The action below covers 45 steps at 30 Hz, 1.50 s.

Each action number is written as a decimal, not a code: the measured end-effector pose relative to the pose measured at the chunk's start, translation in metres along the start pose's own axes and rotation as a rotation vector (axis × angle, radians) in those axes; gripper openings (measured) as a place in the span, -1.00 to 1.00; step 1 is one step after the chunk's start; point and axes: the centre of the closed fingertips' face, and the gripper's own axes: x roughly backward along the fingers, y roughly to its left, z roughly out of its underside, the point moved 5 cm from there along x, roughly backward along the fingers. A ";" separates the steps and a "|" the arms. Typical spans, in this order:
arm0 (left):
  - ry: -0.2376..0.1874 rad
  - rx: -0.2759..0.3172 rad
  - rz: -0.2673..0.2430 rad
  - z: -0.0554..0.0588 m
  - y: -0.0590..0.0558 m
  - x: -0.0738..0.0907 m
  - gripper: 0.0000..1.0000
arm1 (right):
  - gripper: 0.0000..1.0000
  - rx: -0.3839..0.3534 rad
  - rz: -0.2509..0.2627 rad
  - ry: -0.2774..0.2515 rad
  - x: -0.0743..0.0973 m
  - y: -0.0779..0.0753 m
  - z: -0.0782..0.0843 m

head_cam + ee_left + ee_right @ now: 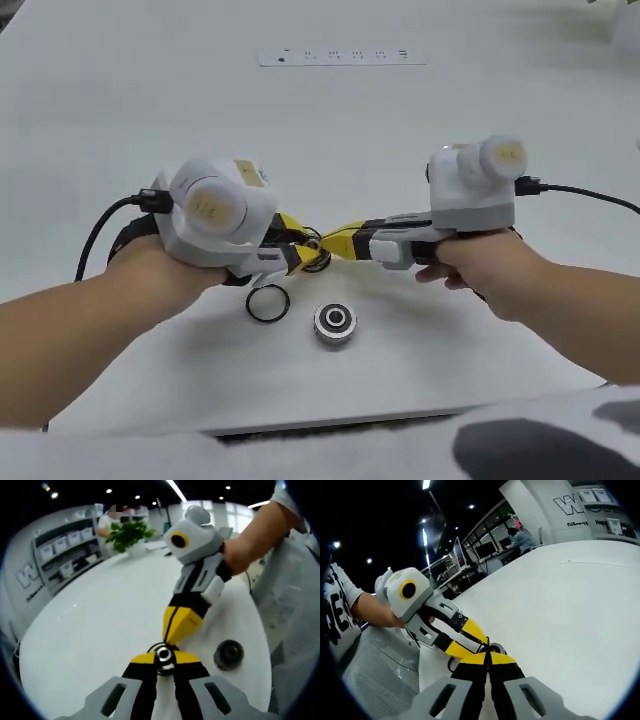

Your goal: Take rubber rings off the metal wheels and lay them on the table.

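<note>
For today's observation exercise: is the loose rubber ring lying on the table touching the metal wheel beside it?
Apart. The head view shows bare table between the rubber ring and the metal wheel.

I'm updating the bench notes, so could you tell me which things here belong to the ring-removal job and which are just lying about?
Job: left gripper, right gripper, the held wheel pinched between them, a loose rubber ring on the table, a second wheel beside it.
Lying about: power strip, potted plant.
</note>
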 end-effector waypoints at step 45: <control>-0.125 0.034 0.024 -0.009 -0.019 0.083 0.07 | -1.00 -0.031 -0.087 -0.045 0.007 0.038 -0.018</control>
